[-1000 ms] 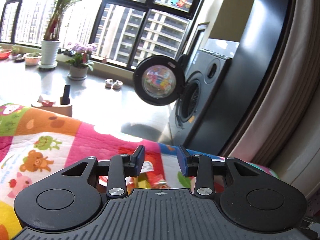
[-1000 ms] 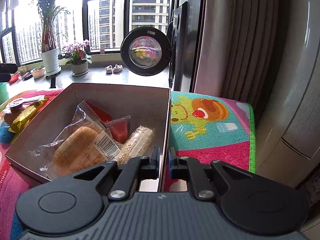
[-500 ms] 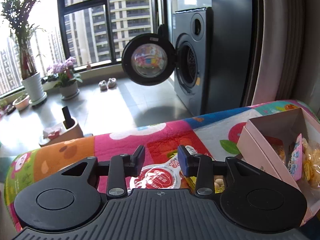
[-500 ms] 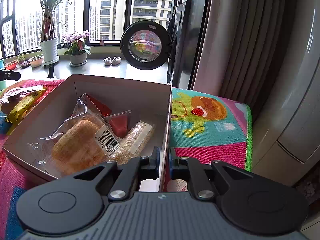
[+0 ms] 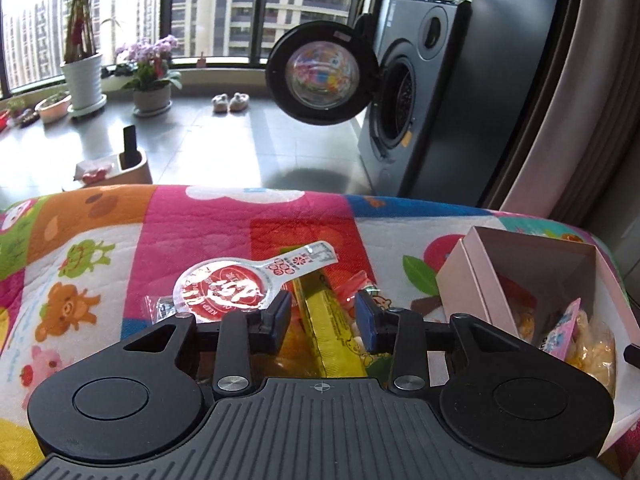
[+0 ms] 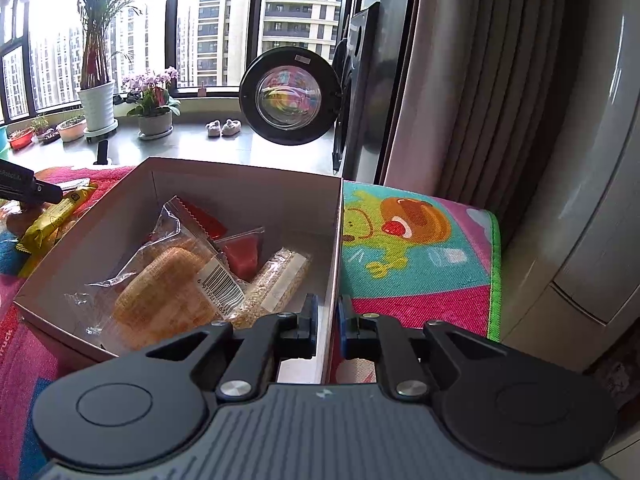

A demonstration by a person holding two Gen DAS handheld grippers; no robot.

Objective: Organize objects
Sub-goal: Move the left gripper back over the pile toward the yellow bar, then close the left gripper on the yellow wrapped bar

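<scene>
**Snacks on the mat, box pinched at its wall**

While the left tongs [image 5: 323,316] hang with their fingers spread wide and nothing between the blue pads, a small heap of snacks lies on the colourful play mat [image 5: 96,264] just beyond them. Furthest left in that heap is a round jelly cup [image 5: 224,290] with a red-and-white foil lid whose tab points away to the right. Beside it, running through the gap between the fingers, lies a long yellow snack bar [image 5: 326,326], and a clear packet with red stripes [image 5: 354,286] sits just right of the bar. Further right stands the open pink cardboard box [image 5: 472,276], with a pink sachet [image 5: 568,324] and yellow-filled bags inside it.

In the right wrist view, the yellow snack bar [image 6: 52,216] rests on the mat just left of the box, partly under a dark tip of the other tool. The box [image 6: 240,184] holds a wrapped round cake [image 6: 164,300] with a barcode label, a red wrapper [image 6: 202,220] behind it, a clear pack with a red block [image 6: 244,256] and a bag of pale grains [image 6: 276,280] near the right wall. The right tongs [image 6: 327,322] are narrowed onto that right wall, one pad inside the box and one outside, pinching the cardboard. Right of the box the mat shows a cartoon print, then a curtain [image 6: 460,100].
</scene>
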